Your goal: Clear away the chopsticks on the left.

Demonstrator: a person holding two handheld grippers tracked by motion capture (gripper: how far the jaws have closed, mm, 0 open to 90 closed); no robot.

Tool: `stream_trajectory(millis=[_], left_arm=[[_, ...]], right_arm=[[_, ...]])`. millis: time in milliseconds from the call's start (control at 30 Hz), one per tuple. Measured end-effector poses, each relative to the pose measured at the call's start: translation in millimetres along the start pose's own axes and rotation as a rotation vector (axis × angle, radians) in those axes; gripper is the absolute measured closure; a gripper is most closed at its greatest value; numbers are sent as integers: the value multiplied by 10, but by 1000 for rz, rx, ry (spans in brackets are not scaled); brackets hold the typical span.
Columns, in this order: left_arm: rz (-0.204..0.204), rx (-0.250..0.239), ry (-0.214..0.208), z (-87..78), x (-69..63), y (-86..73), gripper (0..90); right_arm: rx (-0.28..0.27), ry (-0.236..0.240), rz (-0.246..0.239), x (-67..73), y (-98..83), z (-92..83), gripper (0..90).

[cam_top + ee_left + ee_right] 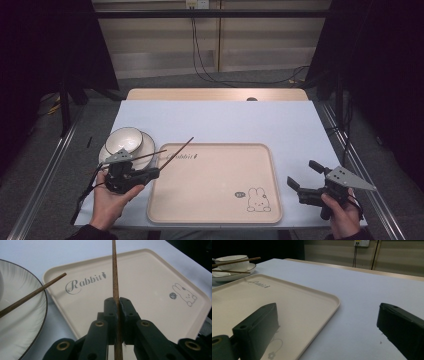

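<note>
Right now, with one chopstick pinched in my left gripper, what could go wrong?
1. The left gripper pinches the held chopstick near one end, so its long free length could pivot or slip.
2. The other chopstick lies loose across the plate; a nudge could roll it off.

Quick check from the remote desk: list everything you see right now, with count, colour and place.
Tray: one, beige with rabbit print, table centre-front.
Plate: one, white with dark rim, left of tray.
Bowl: one, white, on the plate.
Chopsticks: two, dark brown wood; one clamped in the left gripper, reaching over the tray; the other lying across the plate.
Table cover: one, pale blue.
Left gripper: black, shut on a chopstick.
Right gripper: black, open, right of tray.
Hands: two, left, right.
</note>
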State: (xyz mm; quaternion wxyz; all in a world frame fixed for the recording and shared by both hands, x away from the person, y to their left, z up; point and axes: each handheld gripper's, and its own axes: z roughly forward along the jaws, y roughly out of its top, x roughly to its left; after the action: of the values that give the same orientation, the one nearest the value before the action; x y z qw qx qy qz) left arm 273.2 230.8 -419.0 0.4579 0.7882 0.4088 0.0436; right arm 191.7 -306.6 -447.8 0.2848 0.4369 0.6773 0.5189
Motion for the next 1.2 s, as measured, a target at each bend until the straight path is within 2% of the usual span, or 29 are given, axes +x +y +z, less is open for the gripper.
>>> stream_trajectory(millis=[67, 100, 133, 233, 400, 467, 700, 867, 1033, 1167, 1200], left_arm=[[-20, 1, 12, 40, -20, -6, 849], [-32, -1, 42, 81, -38, -19, 848], [-32, -1, 42, 81, -38, -19, 848], [-80, 9, 91, 158, -65, -52, 848], [-104, 33, 131, 239, -87, -94, 848], [-117, 45, 162, 279, -97, -113, 848], [-147, 86, 206, 384, -108, -158, 848], [-158, 122, 215, 443, -113, -179, 848], [-192, 113, 230, 482, -127, -199, 847], [-197, 155, 229, 552, -132, -229, 846], [-203, 150, 232, 562, -137, -232, 846]], right_arm=[[0, 0, 0, 0, 0, 1, 34], [0, 1, -3, -3, -1, 2, 33], [0, 1, -3, -3, -1, 2, 33], [1, 4, 2, -2, -1, 2, 37], [2, 4, -6, -4, -2, 4, 37], [3, 5, -6, -2, -2, 4, 37], [1, 8, -6, -2, -3, 4, 37], [2, 7, -5, -2, -2, 5, 37], [1, 7, -5, -4, -3, 6, 37], [0, 5, -13, 2, 0, 15, 38], [0, 5, -13, 2, 0, 15, 38]])
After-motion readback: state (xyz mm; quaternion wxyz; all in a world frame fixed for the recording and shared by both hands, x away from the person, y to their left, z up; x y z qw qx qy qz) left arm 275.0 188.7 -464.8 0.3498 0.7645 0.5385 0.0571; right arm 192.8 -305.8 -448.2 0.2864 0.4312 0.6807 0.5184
